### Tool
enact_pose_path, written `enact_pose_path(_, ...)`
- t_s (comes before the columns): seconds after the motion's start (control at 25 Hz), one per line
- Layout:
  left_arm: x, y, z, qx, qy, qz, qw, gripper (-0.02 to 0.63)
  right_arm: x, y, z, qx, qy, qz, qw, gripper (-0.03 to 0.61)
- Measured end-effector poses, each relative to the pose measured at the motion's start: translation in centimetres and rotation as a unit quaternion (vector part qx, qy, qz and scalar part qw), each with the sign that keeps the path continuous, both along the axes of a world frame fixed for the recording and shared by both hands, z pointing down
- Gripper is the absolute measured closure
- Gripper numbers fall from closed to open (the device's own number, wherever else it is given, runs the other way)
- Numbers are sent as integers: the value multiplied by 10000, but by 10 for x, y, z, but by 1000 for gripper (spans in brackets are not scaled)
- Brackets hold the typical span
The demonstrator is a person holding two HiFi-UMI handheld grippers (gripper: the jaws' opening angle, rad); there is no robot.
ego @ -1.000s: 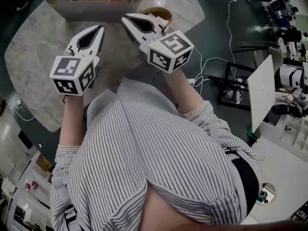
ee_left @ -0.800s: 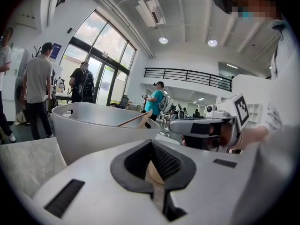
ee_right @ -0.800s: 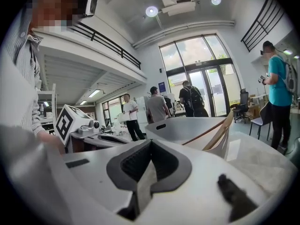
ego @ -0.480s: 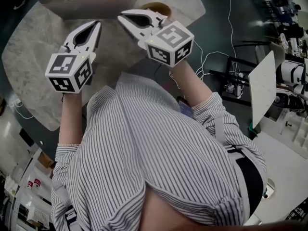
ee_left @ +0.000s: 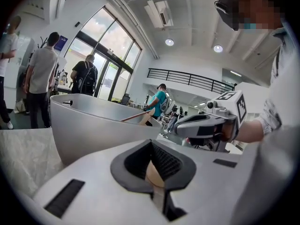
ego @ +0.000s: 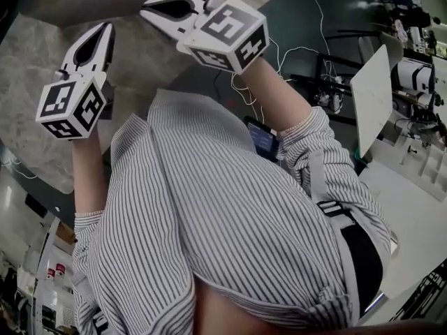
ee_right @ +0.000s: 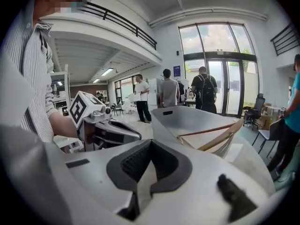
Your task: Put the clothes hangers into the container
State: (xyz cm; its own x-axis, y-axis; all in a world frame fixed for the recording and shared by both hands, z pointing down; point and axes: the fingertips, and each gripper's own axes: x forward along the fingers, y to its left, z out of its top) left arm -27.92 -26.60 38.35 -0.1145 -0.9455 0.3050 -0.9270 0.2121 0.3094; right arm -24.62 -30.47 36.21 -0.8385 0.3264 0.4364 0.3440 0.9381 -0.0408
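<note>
Two grippers: the left gripper (ego: 105,28) and the right gripper (ego: 145,12) are up side by side in front of the person, over the tabletop (ego: 28,117).
Left jaws: shut tight, with nothing in them.
Right jaws: shut tight too, and empty.
Container: the big grey container (ee_right: 187,118) sits on the tabletop just past both grippers.
Hangers: the wooden clothes hangers (ee_right: 213,142) lie inside the container and lean on its wall. I see none left out on the tabletop.
How they would feel: I think they are light, hard and stiff. They will not bend or squash. The wood looks smooth, so it may slip a little in the jaws.
Where to hold one: the long straight bar or one sloped arm looks best. Holding near the middle should stop it tipping.
How far along: the job looks done, or very nearly done.
</note>
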Motion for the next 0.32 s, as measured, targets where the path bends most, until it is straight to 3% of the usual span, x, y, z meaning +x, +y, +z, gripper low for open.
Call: enact_pose_path(0.32, 6, -10, -3, 5, -27, 167, 9999, 603, -3, 1, 4, 143, -4, -23, 9999, 564)
